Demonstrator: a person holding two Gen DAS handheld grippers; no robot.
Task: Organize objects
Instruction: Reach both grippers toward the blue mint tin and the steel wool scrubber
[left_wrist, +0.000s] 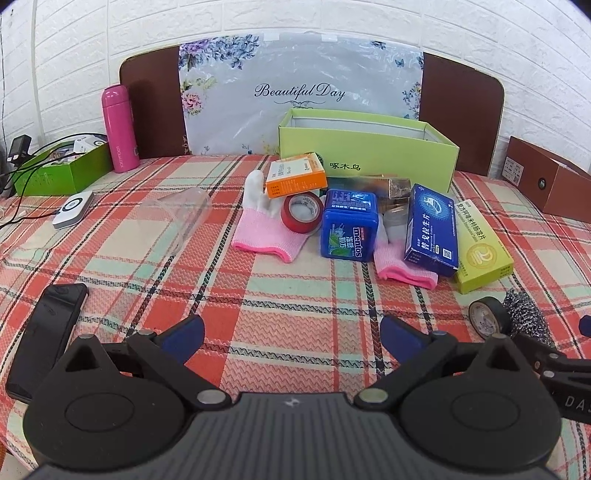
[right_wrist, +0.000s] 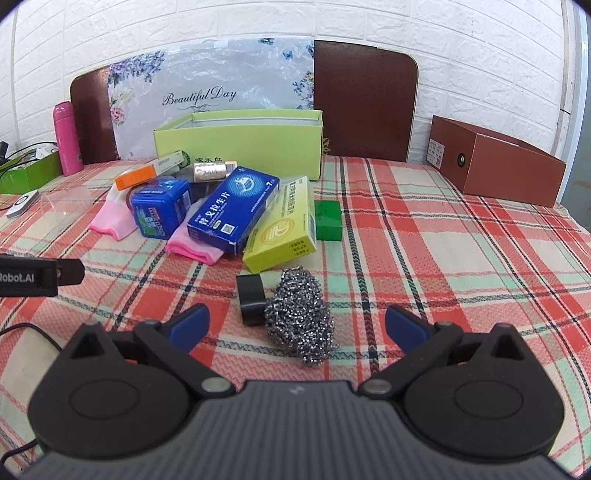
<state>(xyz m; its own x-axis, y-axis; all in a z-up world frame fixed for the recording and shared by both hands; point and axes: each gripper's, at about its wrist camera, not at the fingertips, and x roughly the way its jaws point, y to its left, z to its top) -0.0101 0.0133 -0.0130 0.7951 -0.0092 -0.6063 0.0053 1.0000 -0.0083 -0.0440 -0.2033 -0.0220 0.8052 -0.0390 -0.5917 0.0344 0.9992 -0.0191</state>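
Observation:
A pile lies before an open light-green box: blue mentos tin, blue medicine box, yellow-green box, orange box, red tape roll, pink gloves. A steel scourer and a black tape roll lie nearer. My left gripper is open and empty over bare cloth. My right gripper is open, fingers either side of the scourer.
A pink flask, a green tray with cables, a white device, a clear cup and a black phone are at the left. A brown box stands at the right. A small green box lies by the pile.

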